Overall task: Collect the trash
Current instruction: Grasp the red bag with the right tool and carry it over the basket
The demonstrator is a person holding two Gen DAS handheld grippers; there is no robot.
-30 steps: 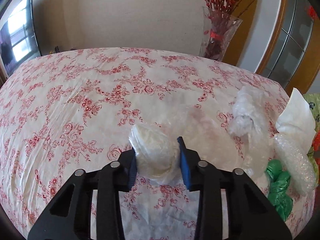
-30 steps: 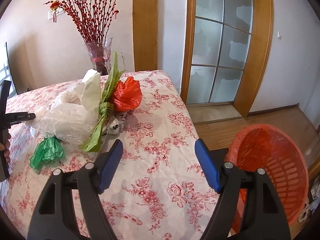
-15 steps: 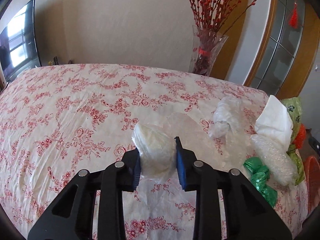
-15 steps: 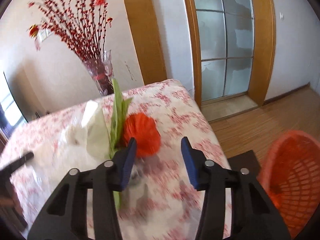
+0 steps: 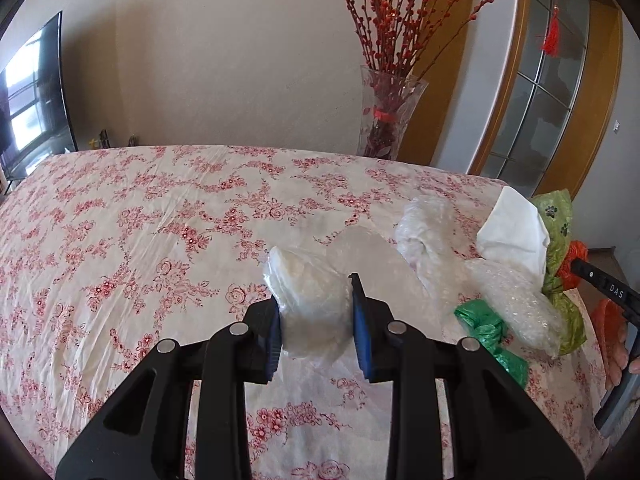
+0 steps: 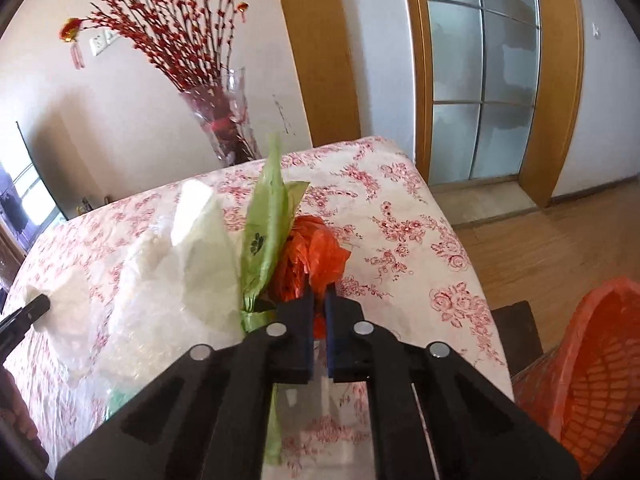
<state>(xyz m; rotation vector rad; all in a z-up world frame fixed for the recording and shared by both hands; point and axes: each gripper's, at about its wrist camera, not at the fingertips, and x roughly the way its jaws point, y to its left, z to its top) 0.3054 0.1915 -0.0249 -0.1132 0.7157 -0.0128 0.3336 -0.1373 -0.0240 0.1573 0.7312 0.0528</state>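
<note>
the left gripper point(image 5: 314, 316) pinches a crumpled clear plastic bag point(image 5: 308, 304) between its blue pads, holding it above the counter point(image 5: 120, 240), which is covered by a cloth printed with red roses. the right gripper point(image 6: 318, 320) has just been closing, and its jaws now stand almost together, nipping the near edge of a crumpled orange plastic bag point(image 6: 312, 256) that lies near the counter's far right corner. just beside the orange bag on its left a light green bag with paw prints point(image 6: 264, 236) stands up, knotted low down, and further left lie a white tissue point(image 6: 204, 248) and a roll of bubble wrap point(image 5: 516, 304). in the left wrist view a dark green crumpled bag point(image 5: 488, 336) rests against the near end of the bubble wrap, and another wad of clear plastic point(image 5: 424, 232) lies behind it. a glass vase point(image 5: 384, 116) of red-berried branches stands at the counter's far edge. an orange plastic basket point(image 6: 588, 372) sits off the counter's right side, lower down, above the wooden floor point(image 6: 560, 240).
</note>
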